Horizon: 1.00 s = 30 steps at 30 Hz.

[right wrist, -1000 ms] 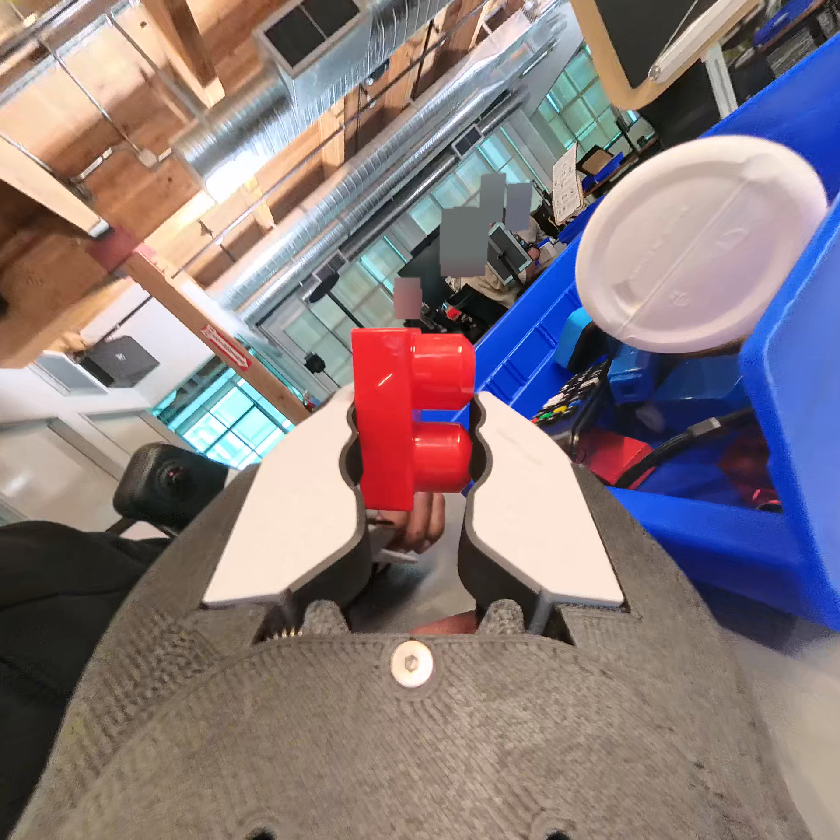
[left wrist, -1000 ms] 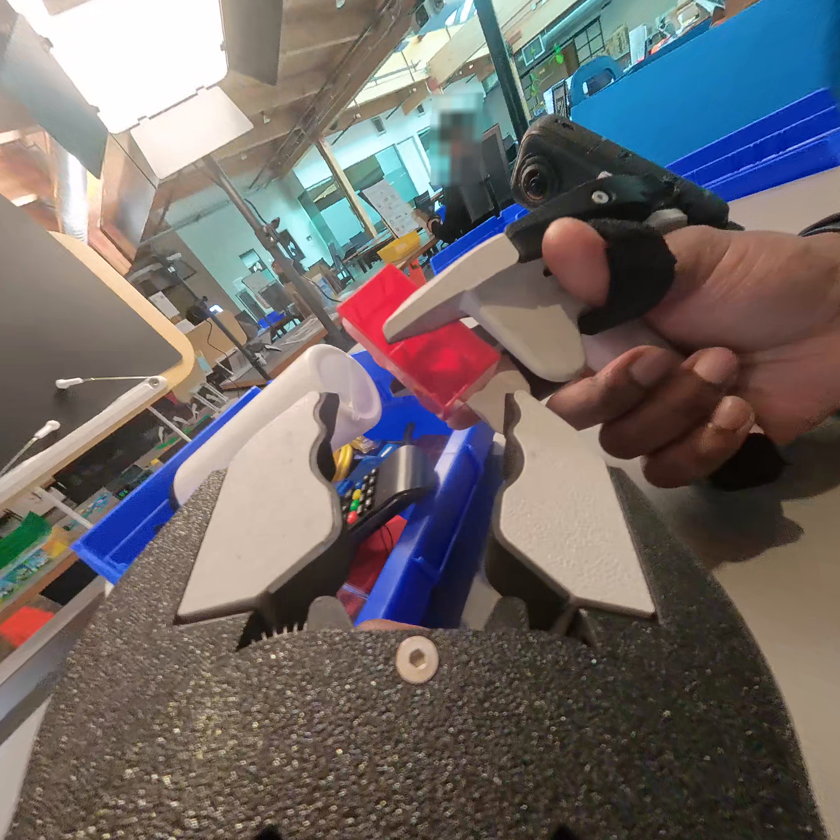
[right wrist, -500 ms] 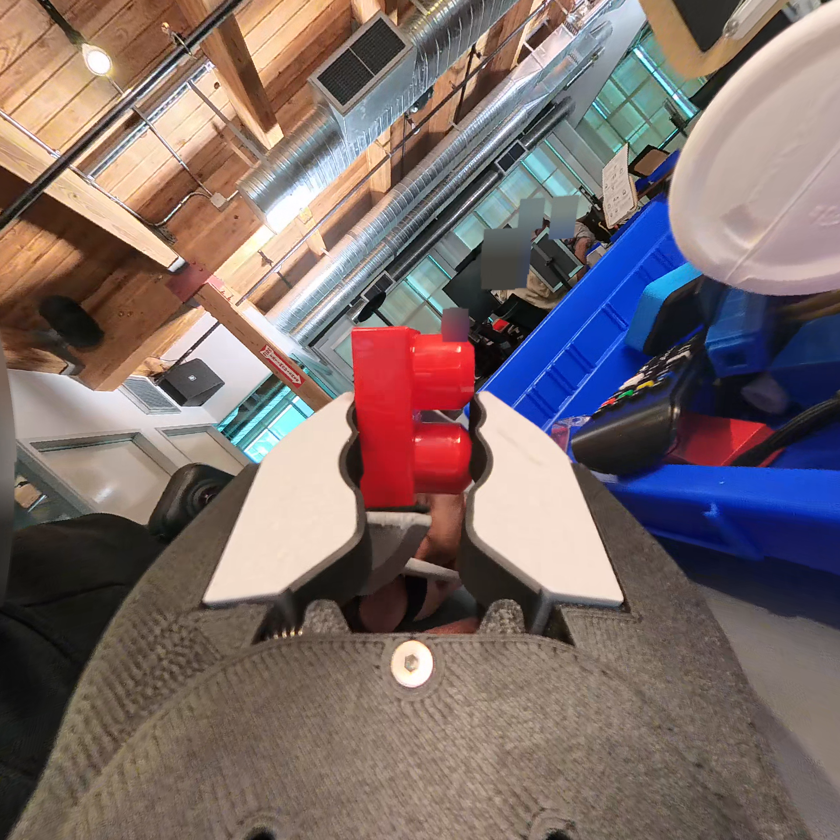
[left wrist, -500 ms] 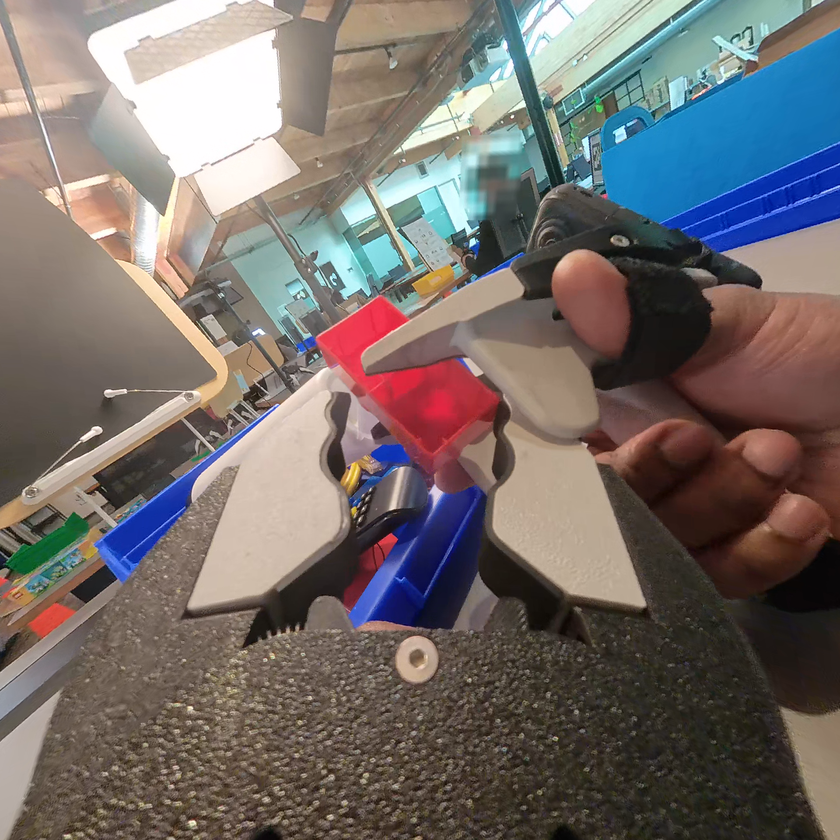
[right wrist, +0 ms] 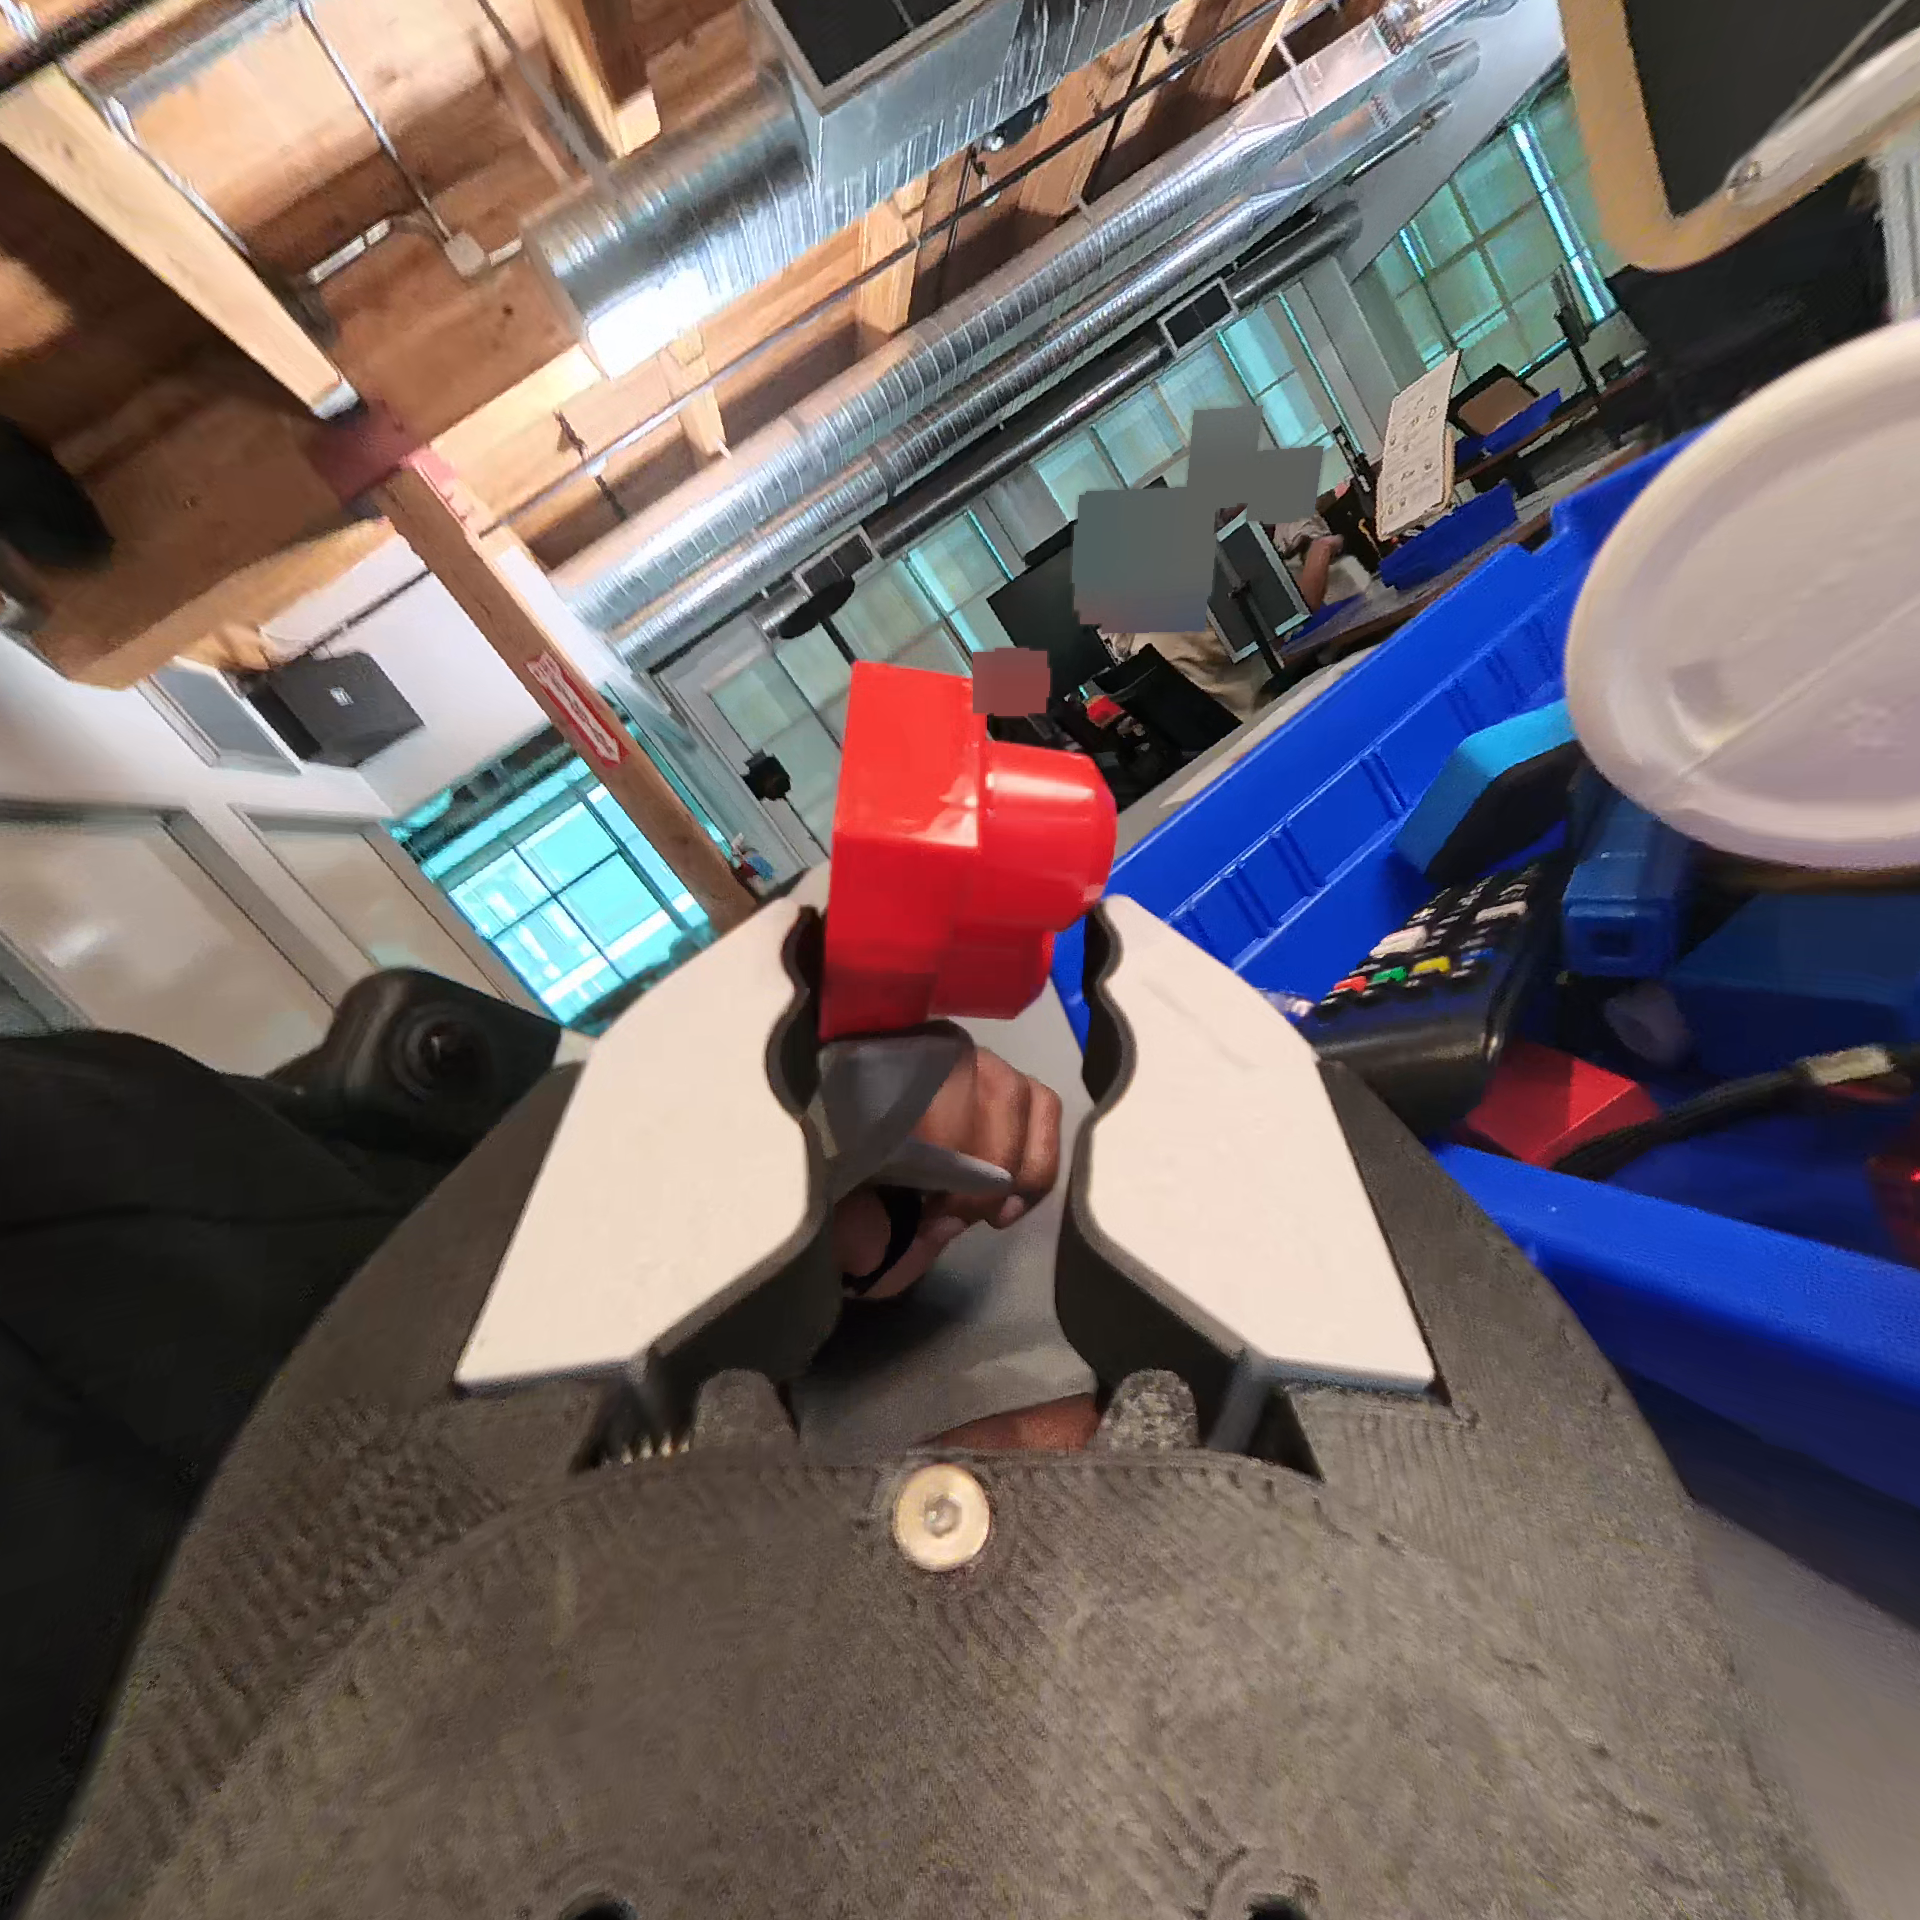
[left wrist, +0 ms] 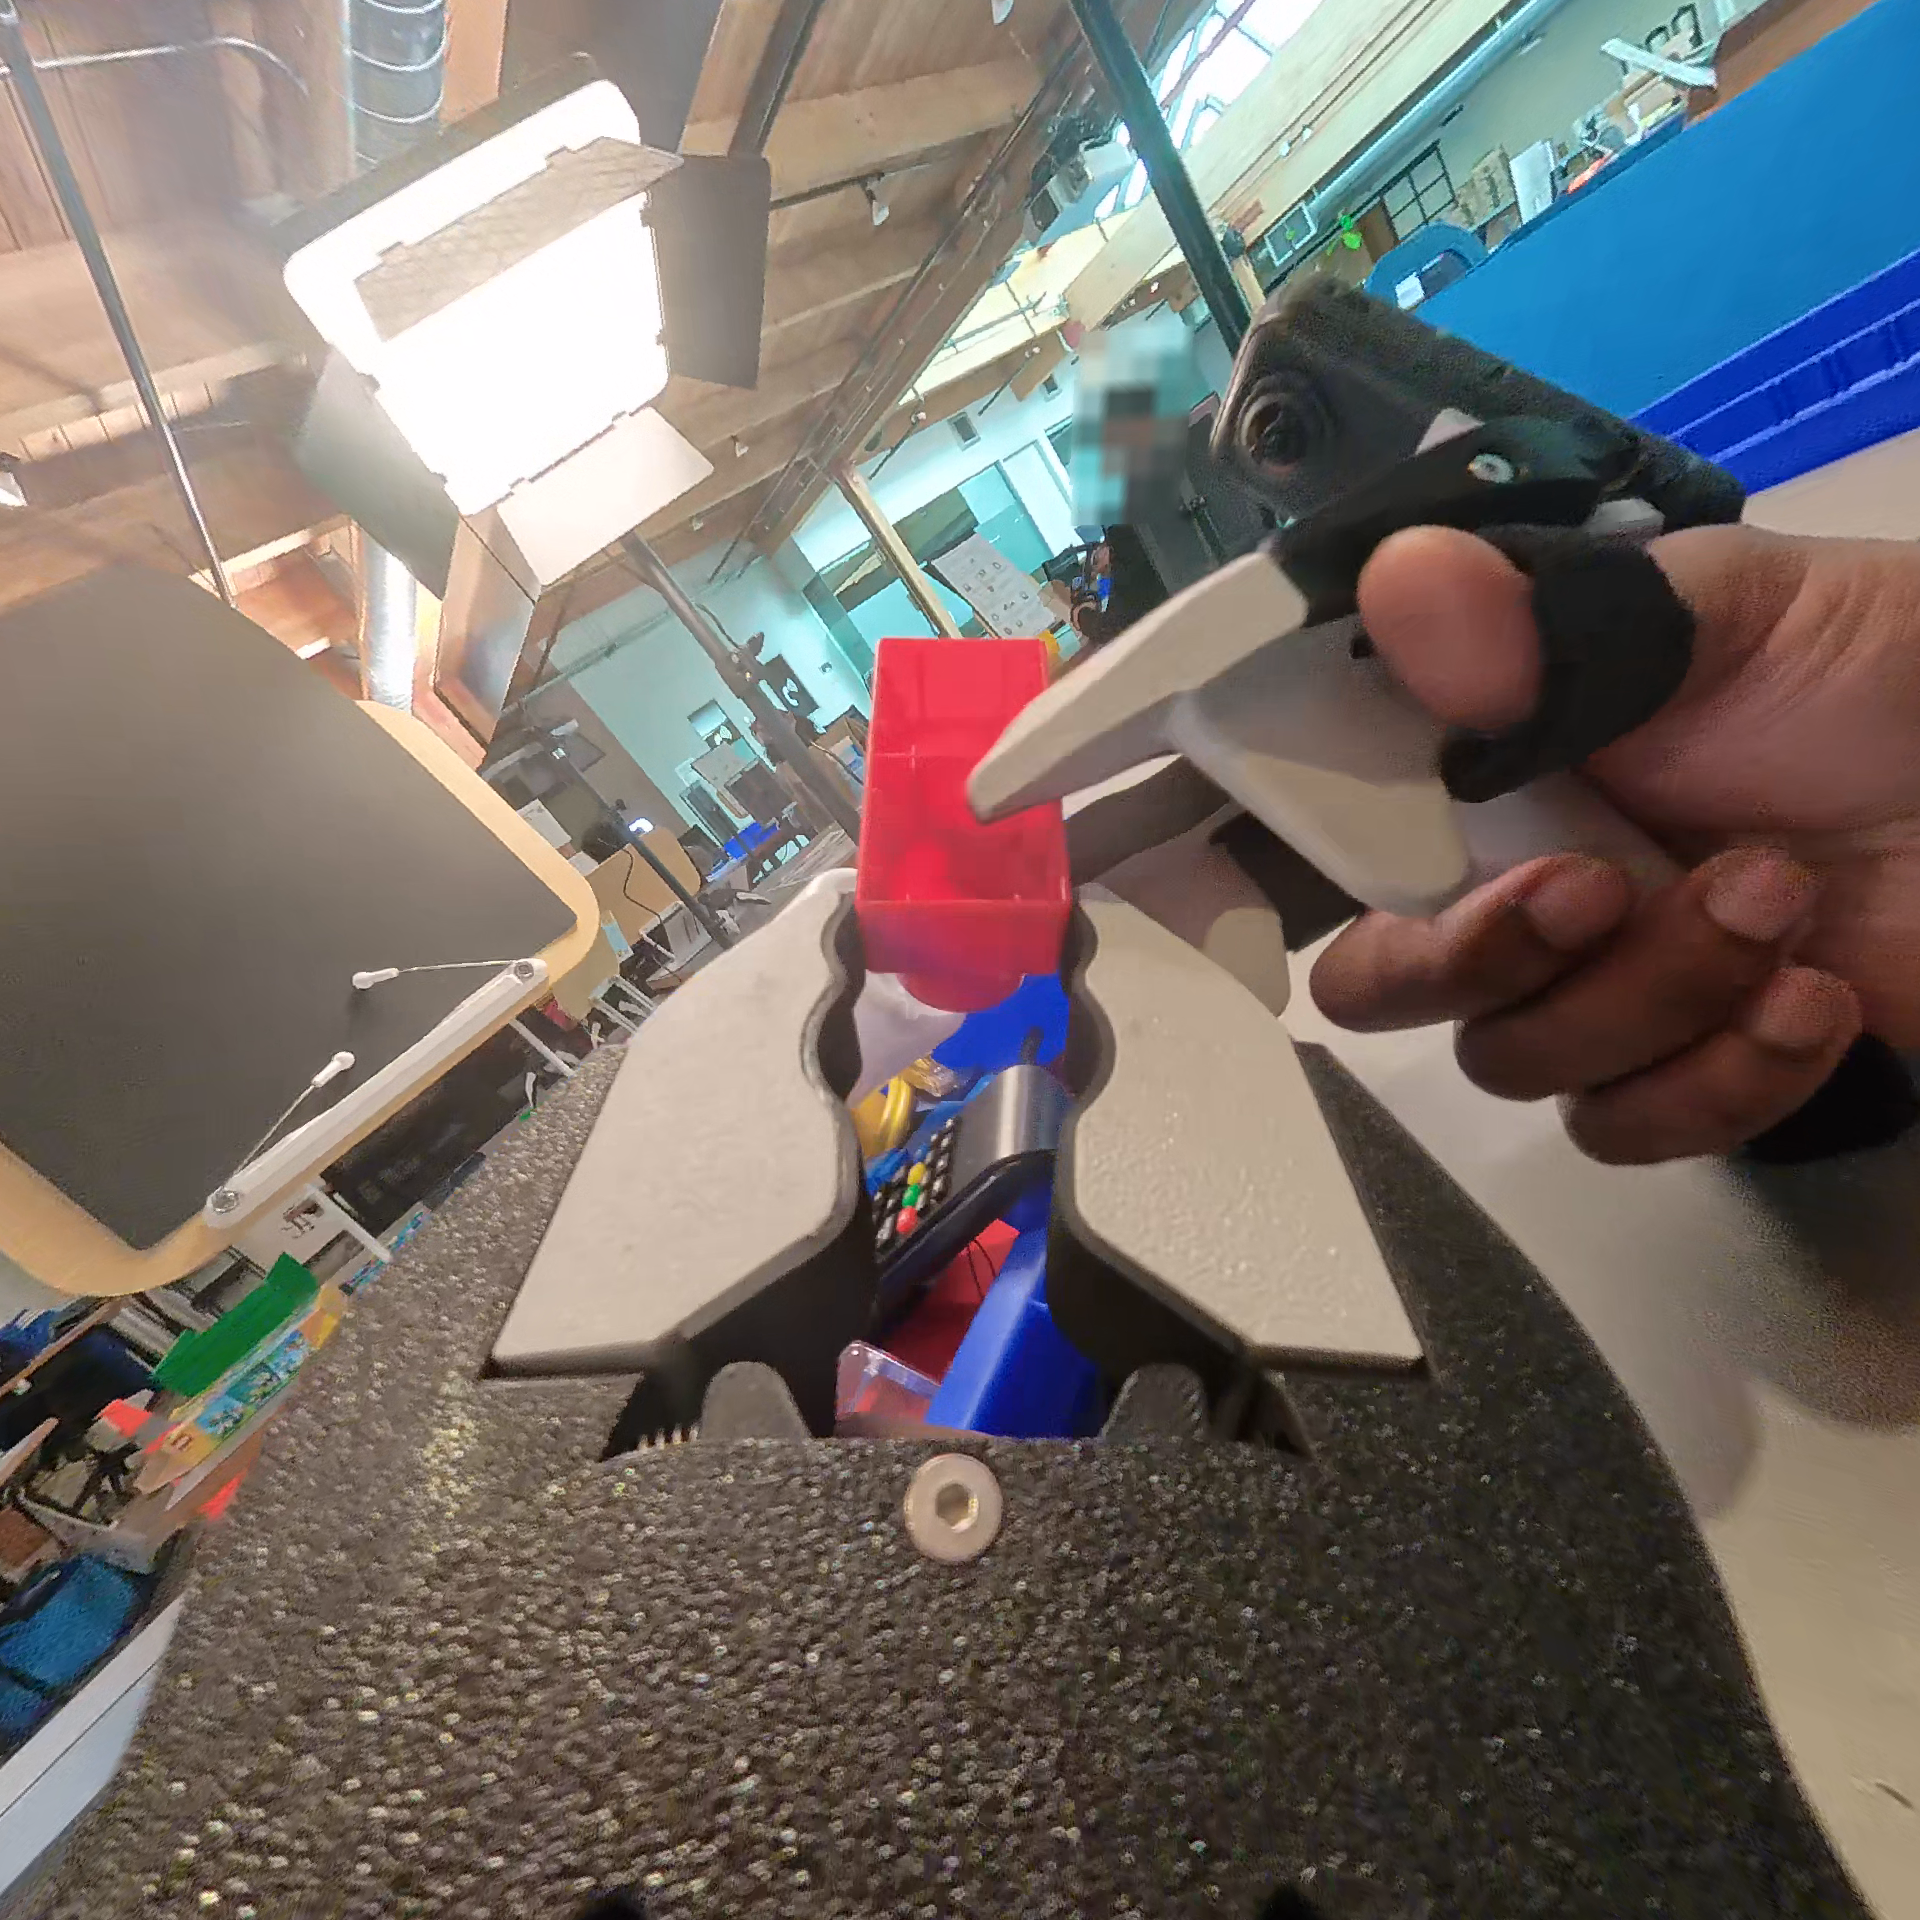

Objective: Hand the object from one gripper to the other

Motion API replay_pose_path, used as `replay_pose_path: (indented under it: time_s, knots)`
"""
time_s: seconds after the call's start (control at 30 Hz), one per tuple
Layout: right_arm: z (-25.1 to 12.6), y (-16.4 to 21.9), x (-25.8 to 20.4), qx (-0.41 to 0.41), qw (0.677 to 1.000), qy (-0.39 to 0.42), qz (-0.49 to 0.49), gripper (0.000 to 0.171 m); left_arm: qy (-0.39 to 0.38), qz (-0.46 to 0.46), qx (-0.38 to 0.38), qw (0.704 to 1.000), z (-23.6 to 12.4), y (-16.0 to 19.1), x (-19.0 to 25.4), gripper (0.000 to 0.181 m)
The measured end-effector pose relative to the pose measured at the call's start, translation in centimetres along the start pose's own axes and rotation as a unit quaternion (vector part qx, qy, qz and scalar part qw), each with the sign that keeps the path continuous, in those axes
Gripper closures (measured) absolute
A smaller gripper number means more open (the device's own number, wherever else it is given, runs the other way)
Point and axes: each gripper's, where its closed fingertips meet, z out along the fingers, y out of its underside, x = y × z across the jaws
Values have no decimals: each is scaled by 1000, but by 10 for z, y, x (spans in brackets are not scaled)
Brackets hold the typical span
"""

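While mid-handover: both grippers met above the desk.
Left gripper: fingers pinched the red plastic studded brick, taking it.
Right gripper: fingers looked parted, brick loose between them.

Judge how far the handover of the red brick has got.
Done: both claws are at the red toy brick. In hand: the left claw pinches its sides, and it also sits between the right claw tips; whether those grip is unclear. Left: the right claw lets go and backs off.
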Motion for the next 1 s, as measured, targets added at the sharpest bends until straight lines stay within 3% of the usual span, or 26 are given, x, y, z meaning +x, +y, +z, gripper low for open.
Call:
replay_pose_path:
  time_s: [0.17, 0.33, 0.47, 0.63, 0.83, 0.9, 1.0]
  knots:
    - [-14, -11, 5, -53, 974, 26, -219, 117, 44, -64, 9, 997, -3, -3, -15, 145]
    - [-28, -14, 10, -99, 882, 43, -459, 112, 153, -161, -1, 975, -5, -1, -7, 145]
    - [-32, -2, -2, -129, 861, -5, -493, 108, 239, -128, -14, 962, -14, 6, 16, 145]
    - [-35, 17, -7, -167, 842, -41, -512, 108, 281, -61, -30, 957, -21, 14, 34, 145]
    - [-36, 31, -5, -186, 805, -42, -561, 131, 296, -47, -31, 953, -23, 16, 43, 144]
    - [-36, 27, -3, -175, 785, -27, -594, 132, 284, -60, -40, 956, -20, 19, 39, 142]
    - [-36, 22, -2, -154, 723, 0, -674, 132, 296, -126, -55, 945, -19, 19, 35, 130]
